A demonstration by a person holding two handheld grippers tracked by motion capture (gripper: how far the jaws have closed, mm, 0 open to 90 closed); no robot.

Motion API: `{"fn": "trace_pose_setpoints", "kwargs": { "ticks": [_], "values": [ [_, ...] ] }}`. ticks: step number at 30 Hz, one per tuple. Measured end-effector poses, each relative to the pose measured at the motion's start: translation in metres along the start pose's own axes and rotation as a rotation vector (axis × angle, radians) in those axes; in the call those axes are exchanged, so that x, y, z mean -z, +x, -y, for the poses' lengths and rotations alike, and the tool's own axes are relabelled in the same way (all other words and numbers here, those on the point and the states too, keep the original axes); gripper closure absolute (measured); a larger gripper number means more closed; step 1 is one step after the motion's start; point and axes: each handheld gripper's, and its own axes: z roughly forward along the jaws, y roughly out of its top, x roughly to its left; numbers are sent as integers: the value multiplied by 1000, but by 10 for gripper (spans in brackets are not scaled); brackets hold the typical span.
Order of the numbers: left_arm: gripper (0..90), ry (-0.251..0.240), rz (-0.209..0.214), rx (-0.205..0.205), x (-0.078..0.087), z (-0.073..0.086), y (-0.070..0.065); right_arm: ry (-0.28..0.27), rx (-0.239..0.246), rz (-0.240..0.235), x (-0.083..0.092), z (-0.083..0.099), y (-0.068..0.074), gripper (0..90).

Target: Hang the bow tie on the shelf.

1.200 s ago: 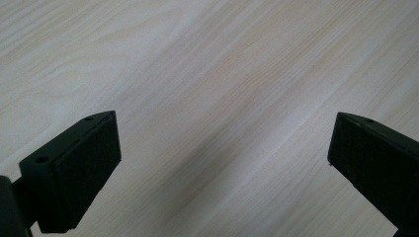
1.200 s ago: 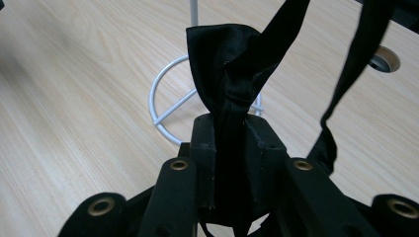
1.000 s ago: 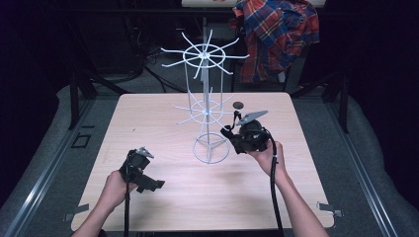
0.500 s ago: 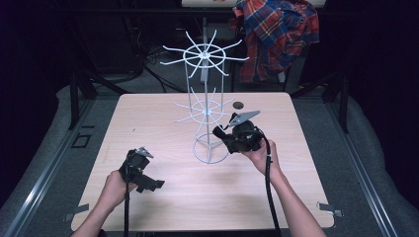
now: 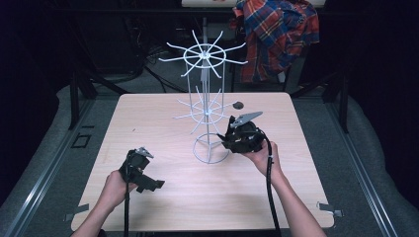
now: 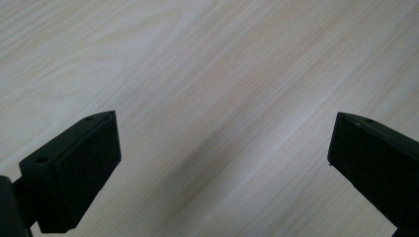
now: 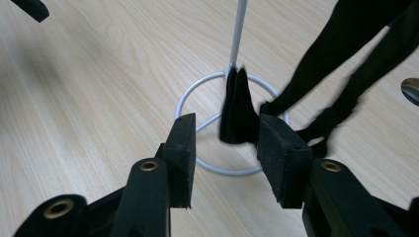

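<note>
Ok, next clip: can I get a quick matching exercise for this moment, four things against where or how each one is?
Things:
1. wire rack
2. plaid shirt
3. left gripper
4. black cloth

Places or states:
A. draped beyond the far edge of the table
B. jaws wide apart over bare wood
C. dangling over the rack's base ring
D. white, standing upright on the tabletop

Pairs: 1-D, 2-A, 3-B, 4-C
</note>
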Motion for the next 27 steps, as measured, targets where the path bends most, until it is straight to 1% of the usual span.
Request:
{"fn": "trace_pose_setpoints", "kwargs": {
  "ticks": [6,7,10,11,12,14,15,17,18,20,21,22,24,27],
  "values": [
    [0,0,0,1,0,0,0,-7,0,8,5,-1,1,593],
    [0,3,0,0,0,0,0,-24,1,26,11,-1,1,597],
    [0,2,3,1,0,0,0,-40,4,50,19,-2,3,617],
    [0,2,3,1,0,0,0,-40,4,50,19,-2,3,617],
    [1,2,2,1,0,0,0,-61,-9,85,27,-3,4,635],
    [1,4,0,0,0,0,0,-74,-18,100,31,-4,5,637],
    [1,5,1,-1,0,0,-1,-84,-28,129,34,-5,6,646],
    [1,4,0,-1,-1,-1,-1,-91,-32,159,37,-8,7,654],
    [1,4,-1,-2,0,-1,-1,-97,-42,189,38,-10,8,667],
    [1,4,-1,-1,0,-1,-1,-106,-47,197,38,-11,7,671],
    [1,6,-2,-1,0,-1,-1,-110,-77,236,37,-15,8,701],
    [1,5,-2,1,-1,0,-1,-119,-88,244,36,-16,7,705],
    [1,6,-2,0,-1,0,-1,-120,-101,260,35,-19,7,741],
    [1,8,-1,-2,-1,0,-1,-120,-110,290,31,-21,7,769]
  ]
}}
